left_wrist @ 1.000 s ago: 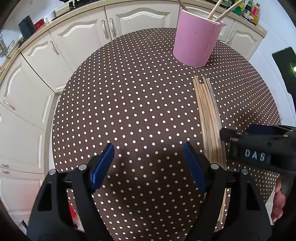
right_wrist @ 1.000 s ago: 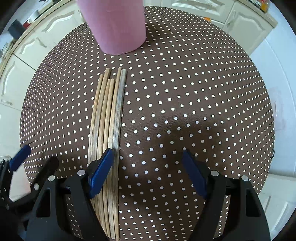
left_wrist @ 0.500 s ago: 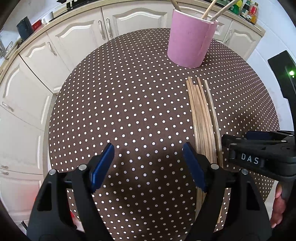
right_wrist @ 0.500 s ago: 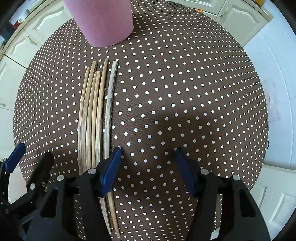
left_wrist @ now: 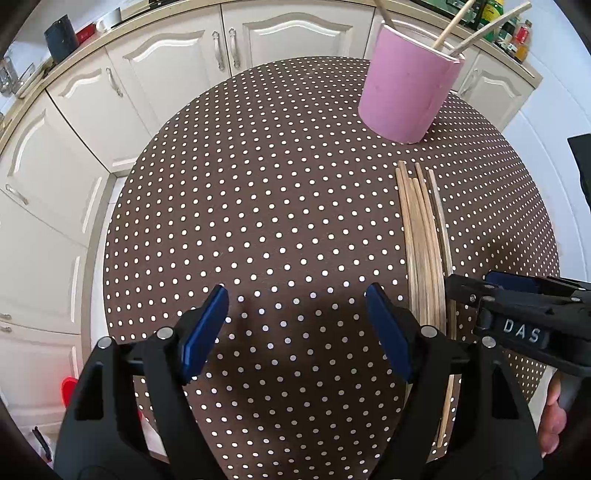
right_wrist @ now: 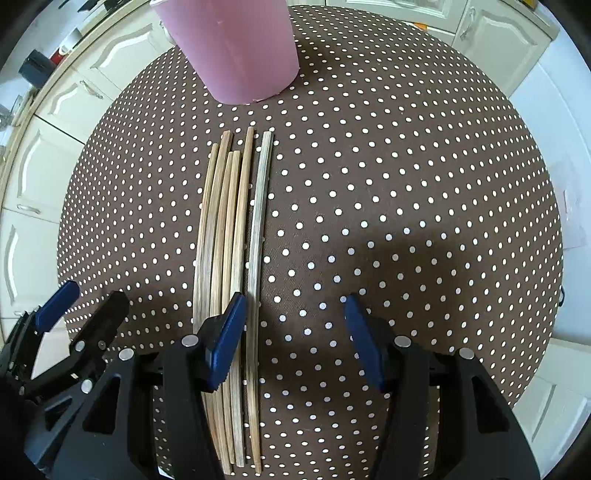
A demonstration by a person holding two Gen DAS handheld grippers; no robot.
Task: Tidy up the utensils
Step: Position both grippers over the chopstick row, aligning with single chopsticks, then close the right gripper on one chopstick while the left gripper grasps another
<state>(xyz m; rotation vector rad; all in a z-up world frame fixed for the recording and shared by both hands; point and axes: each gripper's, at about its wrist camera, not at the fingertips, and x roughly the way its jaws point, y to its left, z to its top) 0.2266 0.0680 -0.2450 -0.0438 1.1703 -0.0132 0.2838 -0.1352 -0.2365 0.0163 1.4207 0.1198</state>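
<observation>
Several wooden chopsticks (right_wrist: 229, 229) lie side by side on the brown polka-dot table (right_wrist: 406, 184), in front of a pink cup (right_wrist: 236, 48). My right gripper (right_wrist: 293, 343) is open, low over their near ends, its left finger over the bundle and the greyish rightmost stick between the jaws. In the left wrist view the chopsticks (left_wrist: 424, 243) lie to the right, and the pink cup (left_wrist: 406, 99) holds three sticks. My left gripper (left_wrist: 297, 332) is open and empty over bare cloth. The right gripper (left_wrist: 517, 314) shows at its right.
White kitchen cabinets (left_wrist: 110, 110) curve around the table's far side. Bottles (left_wrist: 517, 26) stand on the counter at the back right. The left gripper (right_wrist: 74, 325) shows at the lower left of the right wrist view.
My right gripper has shifted over the chopstick ends and narrowed its opening from a second ago; the cup sits closer in its view. The left gripper has drifted slightly.
</observation>
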